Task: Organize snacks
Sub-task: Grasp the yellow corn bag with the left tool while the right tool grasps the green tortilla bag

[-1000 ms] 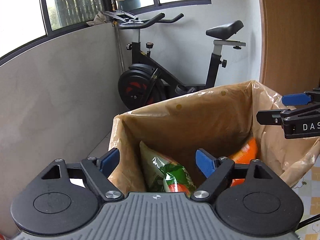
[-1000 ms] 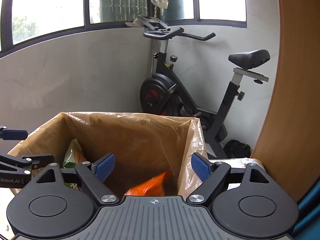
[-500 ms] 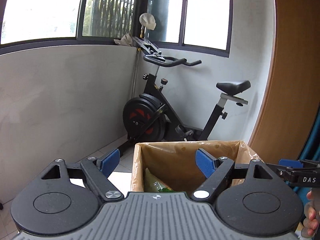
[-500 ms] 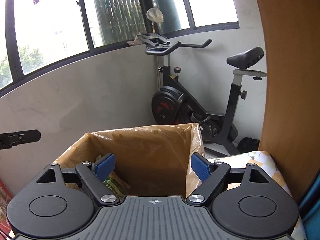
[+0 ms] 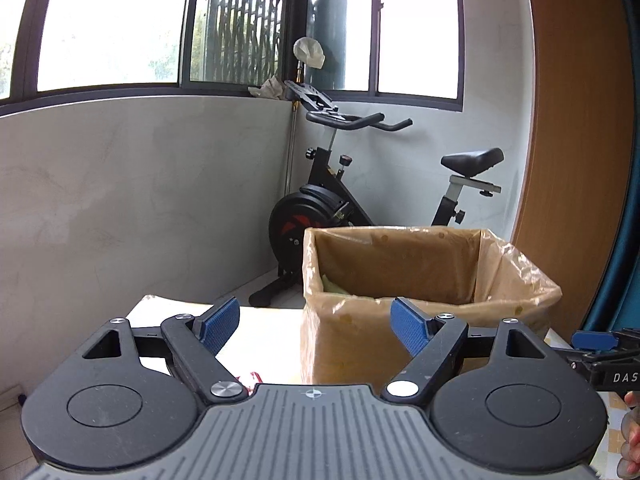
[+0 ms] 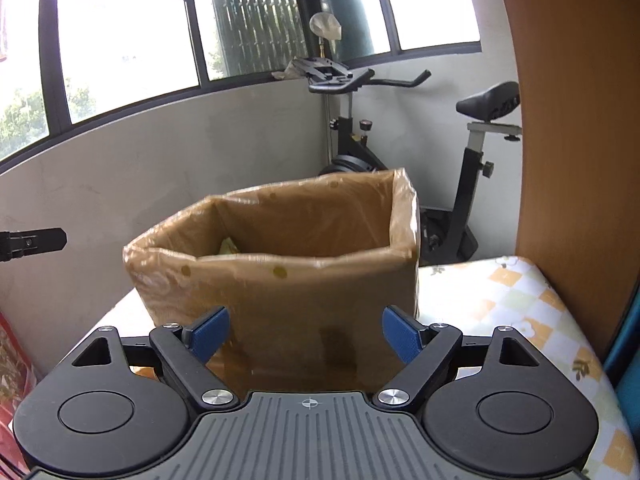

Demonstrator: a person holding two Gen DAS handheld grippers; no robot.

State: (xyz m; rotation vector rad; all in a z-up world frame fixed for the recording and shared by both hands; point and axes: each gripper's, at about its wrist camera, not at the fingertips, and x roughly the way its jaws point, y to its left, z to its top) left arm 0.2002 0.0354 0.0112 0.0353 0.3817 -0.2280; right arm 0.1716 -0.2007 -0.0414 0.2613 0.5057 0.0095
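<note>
Though the exercise bike (image 5: 372, 200) fills the corner well beyond both grippers, the thing that matters is the lined cardboard box (image 6: 288, 276), which stands on the counter (image 6: 500, 296) just ahead of the right gripper (image 6: 305, 334) and ahead and slightly right of the left gripper (image 5: 318, 326). A brownish plastic liner (image 5: 516, 276) drapes over its rim. Inside, only the tip of a green snack packet (image 5: 332, 285) peeks above the near wall, ahead of the left gripper; whatever else lies lower down is hidden by the wall. Both grippers have their blue pads spread wide with nothing between them, and neither touches the box. At the lower left edge of the right wrist view, a red printed item (image 6: 12, 364) shows beside the gripper, and something red and white lies under the left gripper too; these may be snacks not yet sorted, though I cannot tell. Judging from this, at least one packet is already put away, and the hands are free to fetch whatever remains.
</note>
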